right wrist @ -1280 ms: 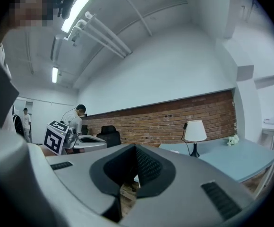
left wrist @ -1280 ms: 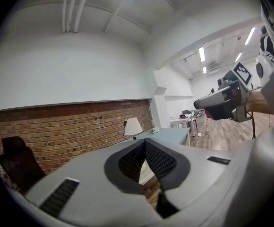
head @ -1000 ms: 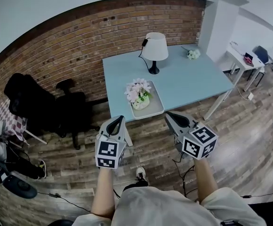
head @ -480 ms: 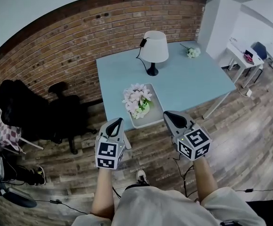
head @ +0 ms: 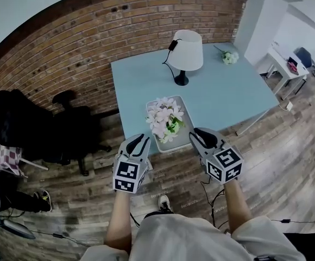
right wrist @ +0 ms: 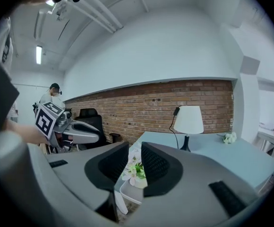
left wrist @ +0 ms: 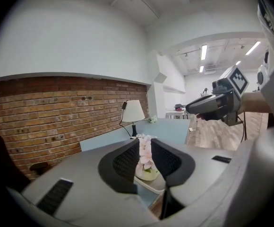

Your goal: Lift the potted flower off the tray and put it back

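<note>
A red brick wall (head: 92, 31) backs a light-blue table (head: 228, 97) on a wood-plank floor (head: 288, 162); a white lamp (head: 188, 43) stands near its far edge, black office chairs (head: 79, 132) off its left edge, ceiling strip lights (left wrist: 203, 52) lit

White lamp (head: 187, 42) on blue table (head: 228, 97), brick wall (head: 65, 48), black office chair (head: 81, 125)

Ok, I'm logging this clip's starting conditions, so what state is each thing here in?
potted flower: upright on the tray, untouched.
tray: flat at the near edge of the table.
lamp: upright, apparently unlit.
small bouquet: lying at the table's far corner.
left gripper: fingers have just been opening, slightly apart, gripping nothing.
right gripper: likewise, fingers just opened slightly, empty.
</note>
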Available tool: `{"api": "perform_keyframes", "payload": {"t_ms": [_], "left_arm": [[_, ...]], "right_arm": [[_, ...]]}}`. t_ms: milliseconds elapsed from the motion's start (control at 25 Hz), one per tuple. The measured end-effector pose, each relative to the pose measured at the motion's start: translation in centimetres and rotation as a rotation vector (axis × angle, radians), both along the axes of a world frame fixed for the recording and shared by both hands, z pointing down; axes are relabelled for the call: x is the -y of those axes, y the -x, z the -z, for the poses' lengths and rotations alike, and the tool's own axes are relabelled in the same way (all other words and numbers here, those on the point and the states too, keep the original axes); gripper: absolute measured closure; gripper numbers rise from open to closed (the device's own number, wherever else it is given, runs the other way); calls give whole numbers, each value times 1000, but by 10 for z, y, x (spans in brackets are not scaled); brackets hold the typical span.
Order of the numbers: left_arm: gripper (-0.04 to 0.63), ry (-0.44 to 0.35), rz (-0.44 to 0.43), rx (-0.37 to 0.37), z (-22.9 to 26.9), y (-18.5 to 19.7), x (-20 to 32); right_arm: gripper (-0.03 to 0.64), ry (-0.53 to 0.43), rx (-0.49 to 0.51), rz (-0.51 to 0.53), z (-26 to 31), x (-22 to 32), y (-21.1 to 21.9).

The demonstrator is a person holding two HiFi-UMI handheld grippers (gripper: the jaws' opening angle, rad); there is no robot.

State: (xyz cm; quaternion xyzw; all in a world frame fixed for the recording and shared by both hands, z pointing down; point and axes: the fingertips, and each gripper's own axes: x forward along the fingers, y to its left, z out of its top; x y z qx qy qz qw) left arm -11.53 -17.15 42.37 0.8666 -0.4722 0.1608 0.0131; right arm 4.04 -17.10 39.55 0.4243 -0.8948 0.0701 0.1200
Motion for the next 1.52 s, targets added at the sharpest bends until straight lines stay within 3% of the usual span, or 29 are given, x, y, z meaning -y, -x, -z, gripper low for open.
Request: {"api": "perform_keyframes", "payload": {"t_ms": [160,800,1160,1520], "left_arm": [[431,42,-47,-5,-16,-2,12],[314,161,-196,7,-79,-17,45],[248,266,-163,34,-135,-21,71],[244,342,-186,10,-181,-37,91]], "right_arm": [[429,37,-8,17,-14,13,7],[400,119,-17,-21,-75,50,-3],[380,186,-25,79,-134,81,1],[350,263,-11,203,-187,113,6]]}}
